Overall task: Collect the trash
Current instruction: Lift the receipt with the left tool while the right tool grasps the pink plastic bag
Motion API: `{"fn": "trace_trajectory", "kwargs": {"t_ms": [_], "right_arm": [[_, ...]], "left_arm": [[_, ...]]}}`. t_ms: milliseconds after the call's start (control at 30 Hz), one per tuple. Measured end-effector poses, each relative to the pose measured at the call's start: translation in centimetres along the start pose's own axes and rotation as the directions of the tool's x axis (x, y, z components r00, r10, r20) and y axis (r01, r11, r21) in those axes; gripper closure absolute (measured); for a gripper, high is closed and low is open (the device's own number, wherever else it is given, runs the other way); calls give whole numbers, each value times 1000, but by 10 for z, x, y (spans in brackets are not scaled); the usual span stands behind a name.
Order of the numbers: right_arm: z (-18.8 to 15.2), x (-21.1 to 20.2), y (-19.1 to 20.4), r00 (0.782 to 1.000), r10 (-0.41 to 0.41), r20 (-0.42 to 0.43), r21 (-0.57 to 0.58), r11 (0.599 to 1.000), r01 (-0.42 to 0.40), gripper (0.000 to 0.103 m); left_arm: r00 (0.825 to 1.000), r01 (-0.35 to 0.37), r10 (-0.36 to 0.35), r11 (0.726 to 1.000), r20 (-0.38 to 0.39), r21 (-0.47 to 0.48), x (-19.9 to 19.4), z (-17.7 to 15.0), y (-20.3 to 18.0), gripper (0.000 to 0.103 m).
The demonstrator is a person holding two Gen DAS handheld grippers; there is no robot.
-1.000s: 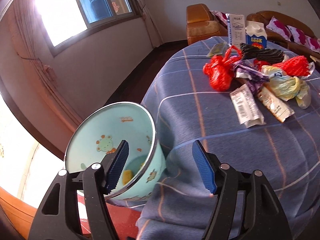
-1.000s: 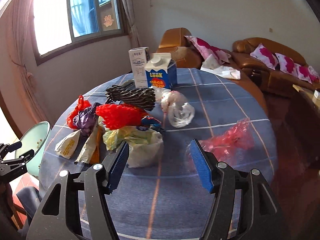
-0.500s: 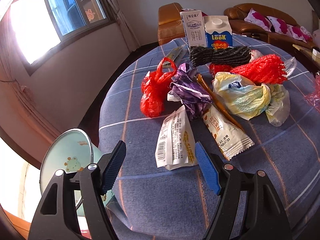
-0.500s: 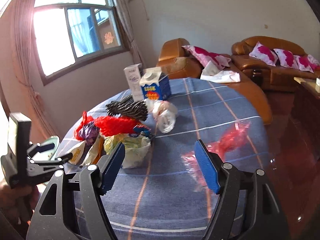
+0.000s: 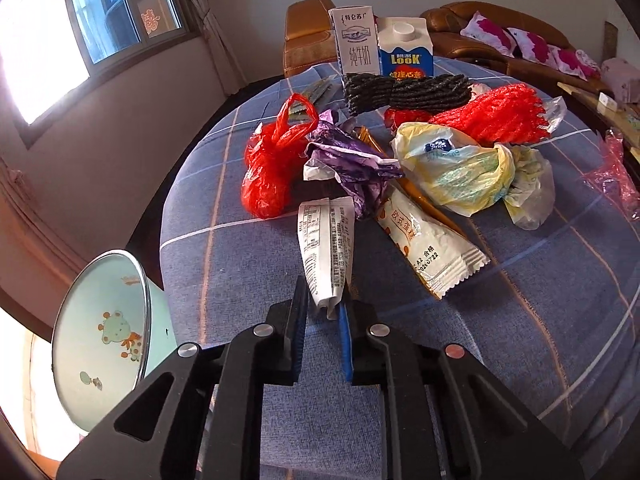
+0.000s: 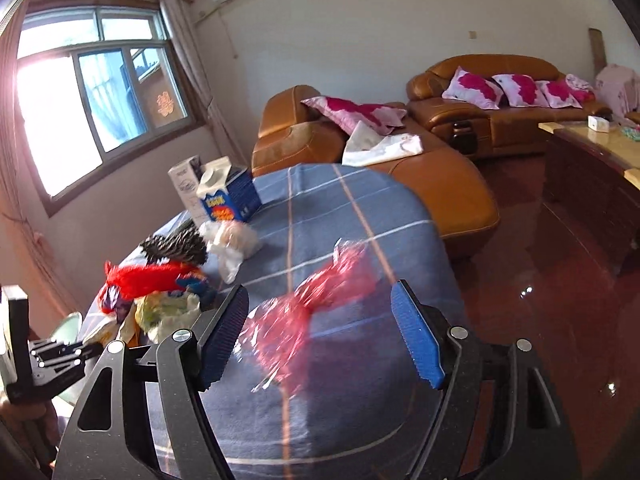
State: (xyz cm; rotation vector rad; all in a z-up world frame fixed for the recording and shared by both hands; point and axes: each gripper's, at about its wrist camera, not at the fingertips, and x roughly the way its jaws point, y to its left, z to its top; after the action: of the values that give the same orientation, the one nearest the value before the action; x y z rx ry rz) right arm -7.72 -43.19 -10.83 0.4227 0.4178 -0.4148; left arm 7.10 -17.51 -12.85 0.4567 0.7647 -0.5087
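My left gripper [image 5: 323, 307] is shut on the near end of a white snack wrapper [image 5: 327, 240] lying on the blue checked tablecloth [image 5: 248, 280]. Beyond it lie a second white wrapper [image 5: 428, 252], a purple wrapper [image 5: 352, 164], a red plastic bag [image 5: 272, 164], a yellow-white bag [image 5: 464, 172], red netting [image 5: 496, 114], black netting [image 5: 404, 90] and two cartons [image 5: 384, 46]. A mint enamel basin [image 5: 104, 340] stands beside the table at lower left. My right gripper [image 6: 320, 336] is open, with a pink clear plastic wrapper [image 6: 320, 300] lying between its fingers on the cloth.
The table edge drops off at the left and near the basin. Brown leather sofas [image 6: 500, 92] with pink cushions stand behind the table. A wooden coffee table [image 6: 592, 160] stands at the right on a red glossy floor. A window [image 6: 92, 108] is at the left.
My left gripper swung from the basin over to the table and closed on the white wrapper. My right gripper moved right and forward over the pink plastic wrapper, still open.
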Motion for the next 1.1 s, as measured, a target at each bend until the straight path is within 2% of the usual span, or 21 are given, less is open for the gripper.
{"fn": "trace_trajectory", "kwargs": {"t_ms": [267, 433, 500, 567, 633, 733, 833, 967, 1100], "right_arm": [[30, 23, -22, 1000, -4, 14, 5, 1000, 4, 32], [25, 26, -25, 999, -21, -34, 36, 999, 23, 32], [14, 19, -19, 995, -74, -73, -9, 997, 73, 32], [-4, 13, -11, 980, -168, -109, -87, 983, 159, 32], [-14, 15, -1, 969, -204, -141, -134, 973, 186, 32], [-23, 27, 33, 972, -142, -186, -186, 977, 107, 32], [-25, 34, 61, 977, -22, -213, -151, 989, -11, 32], [-20, 14, 70, 990, 31, -138, -153, 987, -53, 32], [-3, -7, 45, 999, -30, -15, -107, 994, 28, 33]], "left_arm": [[999, -27, 27, 1000, 36, -5, -28, -10, 15, 90], [998, -37, 39, 999, 46, -25, -43, -22, 28, 90], [998, -42, 43, 999, 45, -30, -48, -28, 33, 90], [998, -41, 43, 998, 40, -40, -50, -34, 37, 90], [998, -39, 41, 998, 37, -42, -50, -37, 37, 90], [998, -36, 38, 998, 41, -42, -51, -37, 37, 90], [998, -40, 43, 998, 51, -48, -55, -37, 42, 90], [996, -56, 60, 996, 60, -71, -60, -40, 53, 90], [995, -78, 82, 993, 53, -84, -58, -46, 60, 90]]}}
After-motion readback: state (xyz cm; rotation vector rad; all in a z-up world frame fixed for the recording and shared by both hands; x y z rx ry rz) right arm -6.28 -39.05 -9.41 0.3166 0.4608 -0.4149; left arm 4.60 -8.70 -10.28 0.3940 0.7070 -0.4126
